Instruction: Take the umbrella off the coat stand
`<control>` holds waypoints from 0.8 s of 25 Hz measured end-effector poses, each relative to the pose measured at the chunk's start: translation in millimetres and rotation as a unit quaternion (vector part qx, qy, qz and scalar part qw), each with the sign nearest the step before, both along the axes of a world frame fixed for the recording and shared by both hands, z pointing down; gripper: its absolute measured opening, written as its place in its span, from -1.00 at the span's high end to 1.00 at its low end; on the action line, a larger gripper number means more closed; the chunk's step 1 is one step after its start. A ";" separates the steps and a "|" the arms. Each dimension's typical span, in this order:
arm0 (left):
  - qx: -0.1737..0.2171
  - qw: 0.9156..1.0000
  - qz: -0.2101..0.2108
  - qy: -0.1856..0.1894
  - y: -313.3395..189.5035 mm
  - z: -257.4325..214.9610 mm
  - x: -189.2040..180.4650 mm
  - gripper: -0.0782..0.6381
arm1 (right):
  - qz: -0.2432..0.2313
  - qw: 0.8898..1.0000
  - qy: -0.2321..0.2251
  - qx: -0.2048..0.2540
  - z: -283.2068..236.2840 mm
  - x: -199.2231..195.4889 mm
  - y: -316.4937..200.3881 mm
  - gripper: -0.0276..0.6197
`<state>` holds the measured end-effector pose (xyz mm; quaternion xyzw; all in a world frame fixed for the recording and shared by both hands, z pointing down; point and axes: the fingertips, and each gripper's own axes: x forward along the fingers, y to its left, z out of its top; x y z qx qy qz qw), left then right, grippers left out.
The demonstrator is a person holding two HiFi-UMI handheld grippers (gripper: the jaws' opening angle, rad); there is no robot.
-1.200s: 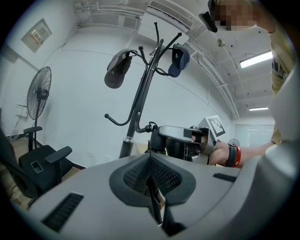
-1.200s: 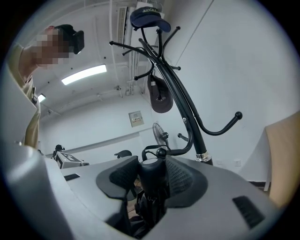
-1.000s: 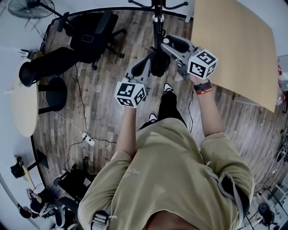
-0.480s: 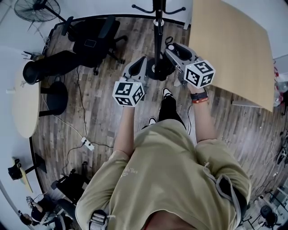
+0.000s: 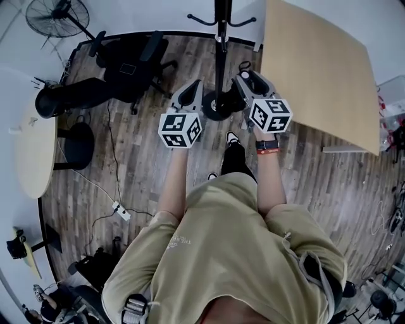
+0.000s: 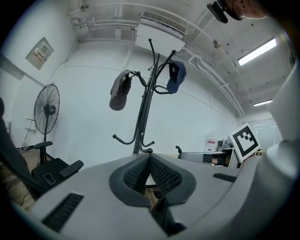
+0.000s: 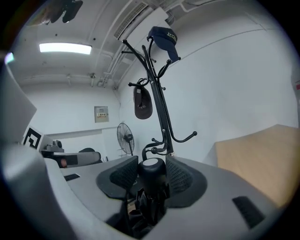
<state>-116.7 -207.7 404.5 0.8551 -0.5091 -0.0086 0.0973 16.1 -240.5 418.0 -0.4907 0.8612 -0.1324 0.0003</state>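
Note:
A black coat stand (image 5: 219,44) rises straight ahead, its pole (image 6: 144,117) carrying a grey cap (image 6: 120,90) and a blue cap (image 6: 176,76). My right gripper (image 7: 151,165) is shut on a folded black umbrella (image 7: 151,171); its round handle end sits between the pads and the folded fabric hangs below. In the head view this right gripper (image 5: 243,77) is just right of the pole, with the umbrella (image 5: 235,98) dark beneath it. My left gripper (image 5: 195,85) is left of the pole, pointing level. Its pads meet at the tip and the left gripper (image 6: 150,157) holds nothing.
Black office chairs (image 5: 126,57) and a standing fan (image 5: 54,12) are at the left. A large wooden tabletop (image 5: 323,69) fills the right, and a round pale table (image 5: 31,152) the far left. A cable with a power strip (image 5: 123,212) lies on the wooden floor.
The right gripper has swung round with the umbrella, its marker cube drifting left and nearer the body. The left gripper has risen a little beside the pole.

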 end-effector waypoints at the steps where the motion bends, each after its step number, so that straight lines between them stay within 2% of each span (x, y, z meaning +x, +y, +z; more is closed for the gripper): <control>1: 0.002 1.000 0.000 -0.002 1.2 -1.4 -0.4 0.72 | 0.009 1.000 0.004 0.001 -0.2 1.1 2.3 0.30; 8: 0.017 1.000 -0.007 -0.019 12.0 -7.9 3.0 0.72 | 0.072 0.997 0.030 0.010 -8.0 11.2 22.1 0.30; 14: 0.025 0.999 -0.013 -0.028 18.8 -7.7 10.5 0.72 | 0.101 0.992 0.075 0.008 -3.0 16.9 31.7 0.31; 20: 0.028 0.999 -0.019 -0.030 27.4 -7.9 10.0 0.72 | 0.103 0.994 0.045 -0.004 4.0 22.4 43.1 0.31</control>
